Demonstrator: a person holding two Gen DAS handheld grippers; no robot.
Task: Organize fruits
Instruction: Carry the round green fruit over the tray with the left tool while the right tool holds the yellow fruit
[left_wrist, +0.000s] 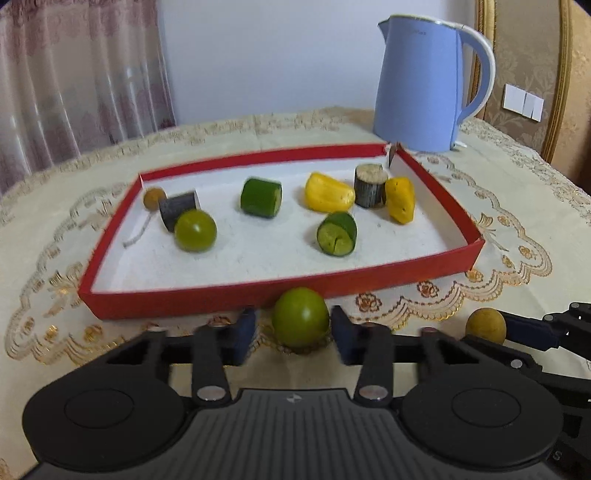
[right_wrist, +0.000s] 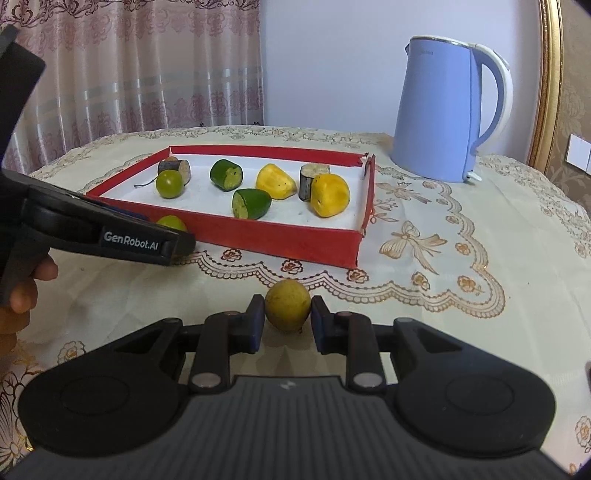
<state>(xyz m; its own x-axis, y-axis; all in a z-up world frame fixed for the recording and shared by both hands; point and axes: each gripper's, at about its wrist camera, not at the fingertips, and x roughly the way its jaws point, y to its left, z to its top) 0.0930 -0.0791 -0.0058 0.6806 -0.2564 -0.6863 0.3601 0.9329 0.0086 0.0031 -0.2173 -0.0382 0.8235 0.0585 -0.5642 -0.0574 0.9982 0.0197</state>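
Two fruits are being gripped before the red cardboard tray (left_wrist: 207, 308). Left view: left gripper (left_wrist: 293, 326) is squeezing a round green fruit (left_wrist: 301, 321); it could roll free. Right view: right gripper (right_wrist: 288, 314) is clamping a round yellow-brown fruit (right_wrist: 288, 304); its underside is hidden.

Left wrist view: taken low over the tablecloth (left_wrist: 110, 295), close behind the red tray (left_wrist: 280, 291), facing its long near wall square-on. Right wrist view: set further right and further back, the tray (right_wrist: 277, 240) seen obliquely past its near corner. Shared by both: tray, kettle (left_wrist: 424, 85) (right_wrist: 443, 110), curtain (left_wrist: 74, 74) (right_wrist: 129, 66).
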